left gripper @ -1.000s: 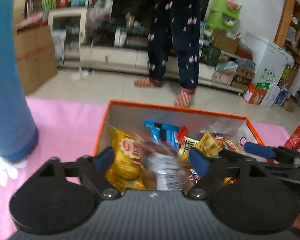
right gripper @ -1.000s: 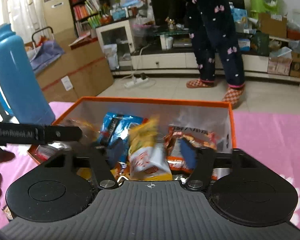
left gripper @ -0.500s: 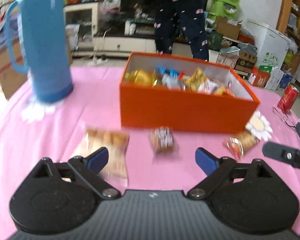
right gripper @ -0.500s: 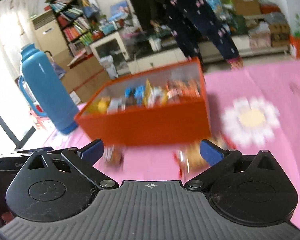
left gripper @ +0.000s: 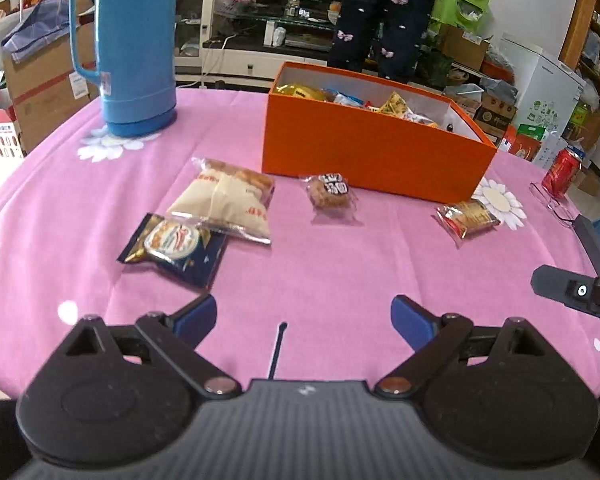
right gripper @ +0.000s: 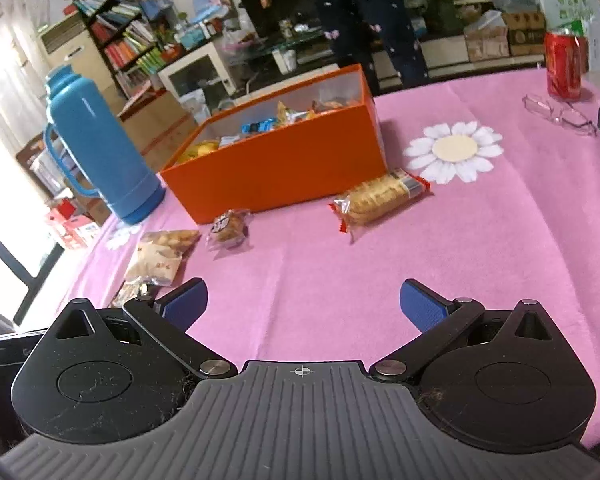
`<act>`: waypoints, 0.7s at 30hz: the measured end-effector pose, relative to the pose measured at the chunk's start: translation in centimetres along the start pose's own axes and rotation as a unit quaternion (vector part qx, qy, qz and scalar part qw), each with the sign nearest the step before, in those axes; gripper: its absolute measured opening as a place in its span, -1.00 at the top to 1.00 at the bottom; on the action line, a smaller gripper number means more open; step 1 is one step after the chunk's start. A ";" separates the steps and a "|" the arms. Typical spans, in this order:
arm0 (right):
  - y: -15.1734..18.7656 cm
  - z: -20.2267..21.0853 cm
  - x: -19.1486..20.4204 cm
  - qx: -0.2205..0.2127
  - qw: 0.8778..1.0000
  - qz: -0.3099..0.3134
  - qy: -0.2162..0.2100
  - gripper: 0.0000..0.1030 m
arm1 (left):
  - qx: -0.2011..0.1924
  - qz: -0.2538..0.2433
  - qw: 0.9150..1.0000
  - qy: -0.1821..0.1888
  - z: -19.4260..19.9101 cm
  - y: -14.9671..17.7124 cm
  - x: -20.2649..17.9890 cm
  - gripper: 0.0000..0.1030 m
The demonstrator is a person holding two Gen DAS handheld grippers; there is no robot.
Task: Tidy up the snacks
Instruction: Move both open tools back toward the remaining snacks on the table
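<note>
The left gripper [left gripper: 304, 318] hangs low over the near part of the pink tablecloth [left gripper: 340, 272], its blue pads spread wide with nothing but bare cloth between them. The right gripper [right gripper: 303, 305] stands likewise: jaws far apart, empty, over bare cloth. In the last second both sets of jaws have been opening, then held wide.

The orange box [left gripper: 374, 152] sits toward the far side of the table, open at the top and part filled with mixed snack packets. Four packets lie loose on the cloth in front of it. A beige biscuit bag [left gripper: 224, 200] lies left of centre, its near end overlapping a dark blue packet [left gripper: 174, 246]. A small clear-wrapped cake [left gripper: 330, 192] lies just beside the box's front wall. A cracker pack with red ends [right gripper: 380, 198] lies near the box's right front corner, next to a printed daisy [right gripper: 456, 150].

A tall blue thermos flask [left gripper: 138, 44] stands upright to the left of the box, well apart from the loose packets. A red drink can [right gripper: 563, 65] stands at the far right edge, with a pair of clear spectacles [right gripper: 558, 114] lying just in front of it. Nothing lies between either gripper and the loose packets. Beyond the table a person in dark patterned trousers [left gripper: 380, 20] stands by a low cabinet.
</note>
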State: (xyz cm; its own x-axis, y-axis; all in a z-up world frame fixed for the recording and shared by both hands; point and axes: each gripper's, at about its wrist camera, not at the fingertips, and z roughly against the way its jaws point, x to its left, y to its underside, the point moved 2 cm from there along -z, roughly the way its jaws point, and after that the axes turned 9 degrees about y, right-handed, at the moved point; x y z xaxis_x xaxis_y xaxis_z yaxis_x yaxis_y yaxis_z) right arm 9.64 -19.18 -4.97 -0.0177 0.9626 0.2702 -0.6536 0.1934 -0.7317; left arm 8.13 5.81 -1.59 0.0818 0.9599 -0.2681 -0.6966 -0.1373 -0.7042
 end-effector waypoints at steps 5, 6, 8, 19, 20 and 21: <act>1.2 0.7 0.7 0.011 1.000 0.015 -0.005 -0.88 | -0.002 0.001 1.000 0.006 0.5 0.5 -0.2 -0.79; 1.3 0.7 0.8 0.012 1.000 0.017 -0.005 -0.88 | -0.003 0.000 1.000 0.006 0.6 0.5 -0.2 -0.79; 1.4 0.7 1.0 0.014 1.000 0.019 -0.005 -0.88 | -0.004 0.000 1.000 0.006 0.7 0.4 -0.1 -0.80; 1.3 0.4 1.1 0.022 1.000 0.021 -0.001 -0.88 | 0.007 0.006 1.000 0.008 0.2 0.7 0.0 -0.80; 1.4 0.4 1.1 0.023 0.999 0.022 -0.001 -0.88 | 0.008 0.006 1.000 0.009 0.2 0.7 0.0 -0.81; 1.4 0.5 1.1 0.024 0.999 0.022 -0.001 -0.88 | 0.009 0.006 1.000 0.010 0.2 0.7 -0.1 -0.81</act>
State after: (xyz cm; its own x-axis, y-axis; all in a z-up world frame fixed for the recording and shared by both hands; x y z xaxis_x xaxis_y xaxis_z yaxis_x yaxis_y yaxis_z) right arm 8.38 -17.94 -5.39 -0.0488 0.9696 0.2397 -0.6870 0.1416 -0.7127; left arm 7.47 5.68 -1.94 0.0870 0.9533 -0.2892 -0.7098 -0.1444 -0.6895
